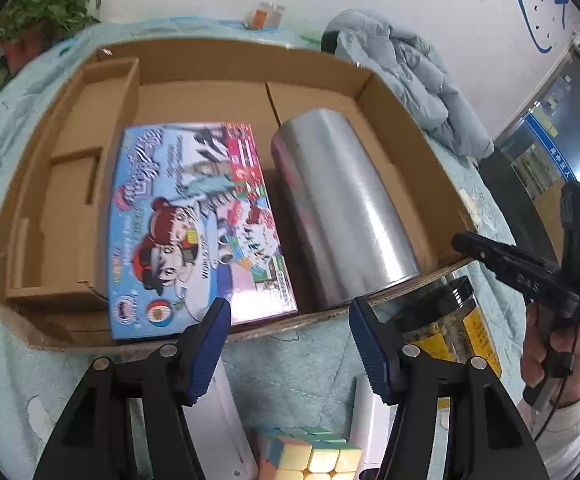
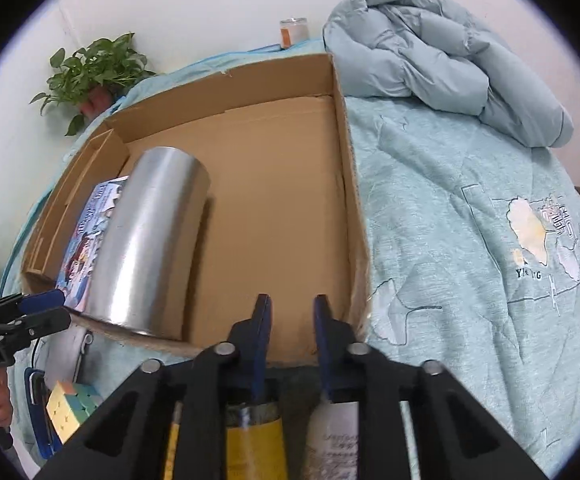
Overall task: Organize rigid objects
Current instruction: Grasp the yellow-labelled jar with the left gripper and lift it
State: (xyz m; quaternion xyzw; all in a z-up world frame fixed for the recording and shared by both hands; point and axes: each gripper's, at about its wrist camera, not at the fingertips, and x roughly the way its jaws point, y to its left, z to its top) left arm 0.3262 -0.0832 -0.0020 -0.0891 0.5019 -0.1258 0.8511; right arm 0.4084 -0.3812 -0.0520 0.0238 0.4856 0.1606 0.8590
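An open cardboard box [image 1: 226,50] [image 2: 353,200] lies on a teal bedspread. Inside it a colourful game box [image 1: 194,220] [image 2: 86,248] lies flat, with a silver metal cylinder [image 1: 341,208] [image 2: 146,248] on its side beside it. My left gripper [image 1: 290,312] [image 2: 42,308] hangs open over the box's near edge with nothing between its fingers. My right gripper [image 2: 291,320] [image 1: 465,244] stands narrowly open above a black-lidded jar with a yellow label [image 1: 445,320] [image 2: 250,440], and I see cardboard through the gap. A pastel puzzle cube [image 1: 313,456] [image 2: 70,408] lies on the bed.
A white bottle [image 2: 337,440] lies next to the jar, and a white object [image 1: 218,420] lies by the cube. A bunched grey-blue quilt [image 2: 429,48] sits behind the box's right side. A potted plant [image 2: 94,68] and a small glass jar [image 2: 293,30] stand by the wall.
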